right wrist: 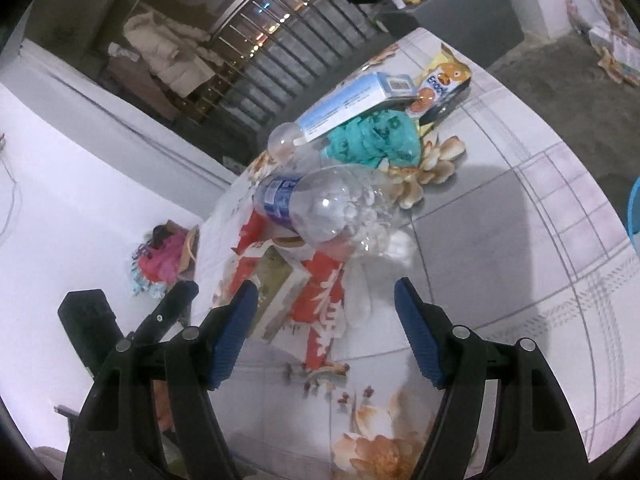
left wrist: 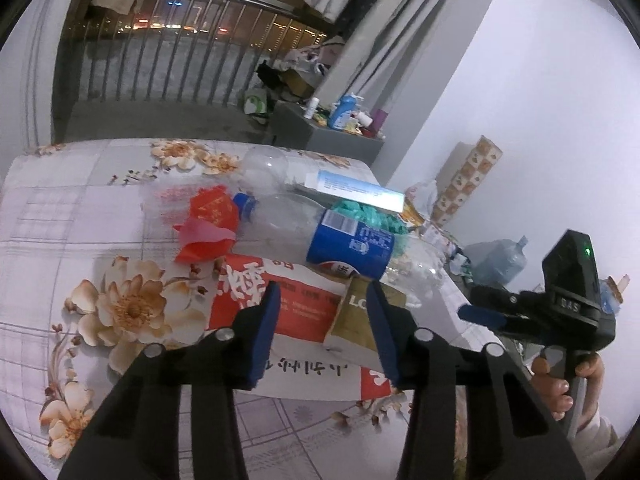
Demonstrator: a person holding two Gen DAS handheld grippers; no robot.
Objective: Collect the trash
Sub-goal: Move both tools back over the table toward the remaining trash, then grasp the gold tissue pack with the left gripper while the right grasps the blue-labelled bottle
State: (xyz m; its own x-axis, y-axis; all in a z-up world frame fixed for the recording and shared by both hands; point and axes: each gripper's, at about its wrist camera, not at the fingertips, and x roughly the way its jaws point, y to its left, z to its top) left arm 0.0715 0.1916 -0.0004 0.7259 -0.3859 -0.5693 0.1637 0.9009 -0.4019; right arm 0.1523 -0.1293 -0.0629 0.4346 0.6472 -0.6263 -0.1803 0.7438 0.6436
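Observation:
Trash lies on a floral tablecloth (left wrist: pixel 60 216). A clear plastic bottle with a blue label (left wrist: pixel 320 232) lies on its side; it also shows in the right wrist view (right wrist: pixel 320 208). Under it lie a red and white paper bag (left wrist: pixel 296 308), a gold packet (left wrist: pixel 356 316) and a crumpled red wrapper (left wrist: pixel 208 220). A teal crumpled bag (right wrist: pixel 372 140), a white and blue box (right wrist: pixel 348 104) and a snack packet (right wrist: pixel 440 80) lie beyond. My left gripper (left wrist: pixel 322 300) is open over the red bag. My right gripper (right wrist: pixel 326 300) is open just short of the bottle.
A second clear bottle (left wrist: pixel 264 168) lies at the table's far side. A grey cabinet (left wrist: pixel 332 140) with bottles stands behind, by a railing. Boxes and a water jug (left wrist: pixel 500 256) sit on the floor right. A pink bag (right wrist: pixel 160 260) lies on the floor left.

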